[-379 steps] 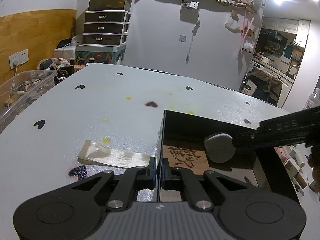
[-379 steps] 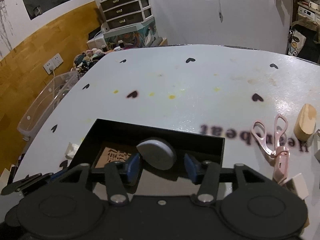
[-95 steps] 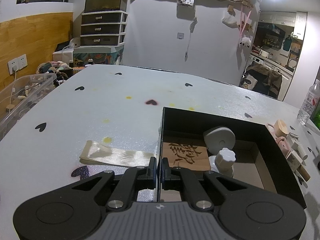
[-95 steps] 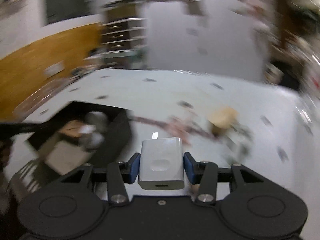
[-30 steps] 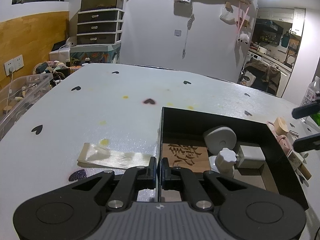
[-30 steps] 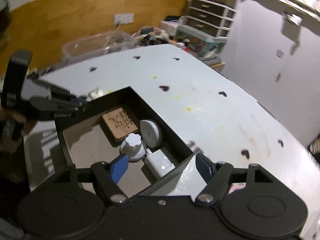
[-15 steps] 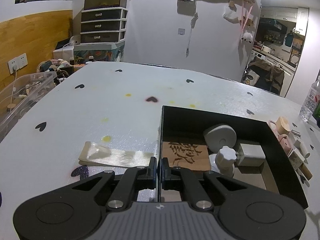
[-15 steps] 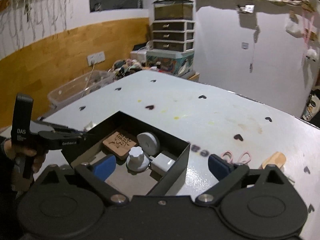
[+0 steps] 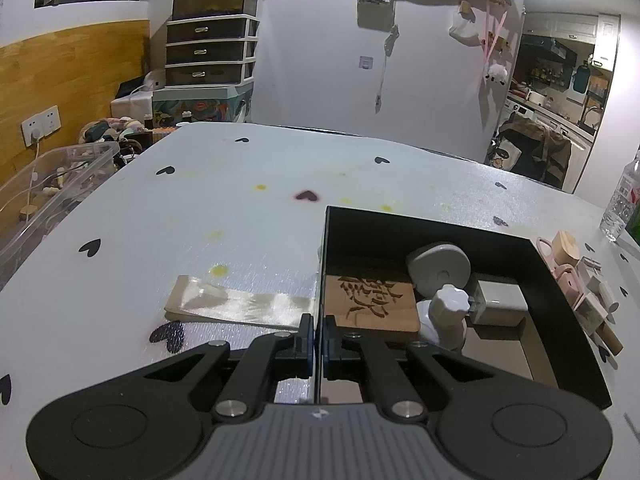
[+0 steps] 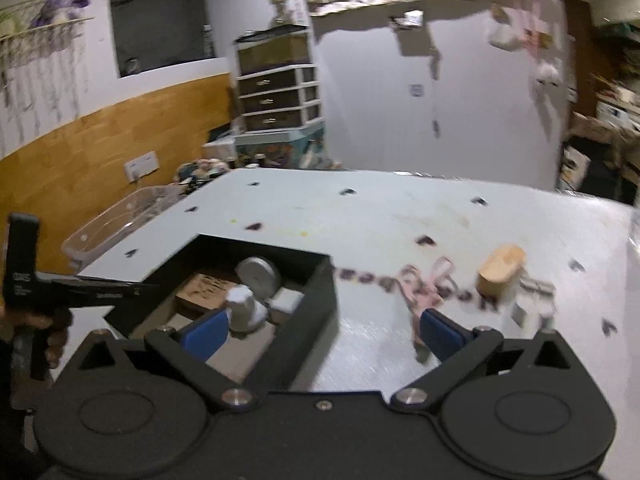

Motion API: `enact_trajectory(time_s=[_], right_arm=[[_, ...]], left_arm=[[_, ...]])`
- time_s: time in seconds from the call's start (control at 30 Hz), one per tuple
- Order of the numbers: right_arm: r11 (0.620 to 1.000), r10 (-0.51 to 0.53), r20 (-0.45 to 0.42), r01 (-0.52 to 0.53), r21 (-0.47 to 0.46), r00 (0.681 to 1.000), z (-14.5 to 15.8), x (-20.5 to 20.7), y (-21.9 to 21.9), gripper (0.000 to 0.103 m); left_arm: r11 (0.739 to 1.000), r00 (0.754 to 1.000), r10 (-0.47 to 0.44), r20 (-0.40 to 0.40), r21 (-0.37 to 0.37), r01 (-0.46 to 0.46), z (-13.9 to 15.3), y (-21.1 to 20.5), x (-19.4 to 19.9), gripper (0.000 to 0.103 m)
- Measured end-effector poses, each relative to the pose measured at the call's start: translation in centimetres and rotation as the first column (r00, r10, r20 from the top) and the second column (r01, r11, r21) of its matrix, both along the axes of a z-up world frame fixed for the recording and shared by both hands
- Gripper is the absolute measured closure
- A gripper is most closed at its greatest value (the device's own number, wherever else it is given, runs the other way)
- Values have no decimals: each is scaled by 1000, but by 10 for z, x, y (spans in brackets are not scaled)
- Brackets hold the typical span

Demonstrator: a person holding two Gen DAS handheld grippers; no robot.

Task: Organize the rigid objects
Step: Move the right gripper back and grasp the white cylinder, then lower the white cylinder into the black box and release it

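A white counter (image 9: 248,216) with black hearts runs to a grey wall and drawers (image 9: 210,50). The left claw (image 9: 315,334) pinches the box (image 9: 436,224) wall. The right claw (image 10: 318,330), just opened wide, is empty; ahead lie scissors (image 10: 424,284), handles pointing away.

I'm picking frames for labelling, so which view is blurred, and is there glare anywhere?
Left wrist view: sharp, with lamp flare at top right and sheen on the plastic strip beside the black box. Right wrist view: motion-smeared, so the pink scissors and wooden block look soft.
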State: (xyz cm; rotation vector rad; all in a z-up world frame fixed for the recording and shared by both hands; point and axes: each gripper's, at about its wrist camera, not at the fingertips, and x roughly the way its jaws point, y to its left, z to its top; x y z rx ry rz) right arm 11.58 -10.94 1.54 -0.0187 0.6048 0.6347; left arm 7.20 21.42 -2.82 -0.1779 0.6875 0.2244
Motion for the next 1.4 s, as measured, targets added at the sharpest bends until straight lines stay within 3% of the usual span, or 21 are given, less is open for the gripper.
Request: enact_trajectory(time_s=[0.17, 0.3, 0.4, 0.57, 0.83, 1.13, 1.27, 1.4], right_arm=[[991, -132, -41, 133, 11, 990, -16, 3, -25, 1], [976, -212, -82, 215, 31, 974, -27, 14, -46, 22], [968, -249, -72, 249, -3, 966, -36, 21, -51, 31], [974, -221, -49, 218, -63, 974, -46, 42, -48, 50], [977, -160, -45, 152, -147, 986, -53, 74, -24, 59], [972, -138, -71, 122, -200, 988, -61, 84, -10, 65], [970, -141, -93, 119, -211, 986, -66, 92, -9, 80], [971, -141, -94, 119, -206, 986, -64, 87, -11, 82]], left_arm=[[1000, 1000, 4, -1, 8, -4, 0, -2, -4, 100], [1000, 1000, 10, 3, 8, -10, 1, -3, -6, 100], [1000, 1000, 14, 5, 9, -14, 1, -4, -9, 100], [1000, 1000, 19, 7, 11, -19, 1, -6, -13, 100], [1000, 1000, 21, 10, 14, -21, 1, -7, -19, 100], [1000, 1000, 19, 13, 15, -19, 2, -7, -24, 100], [1000, 1000, 19, 15, 16, -19, 4, -9, -26, 100], [1000, 1000, 20, 17, 14, -20, 4, -10, -27, 100]])
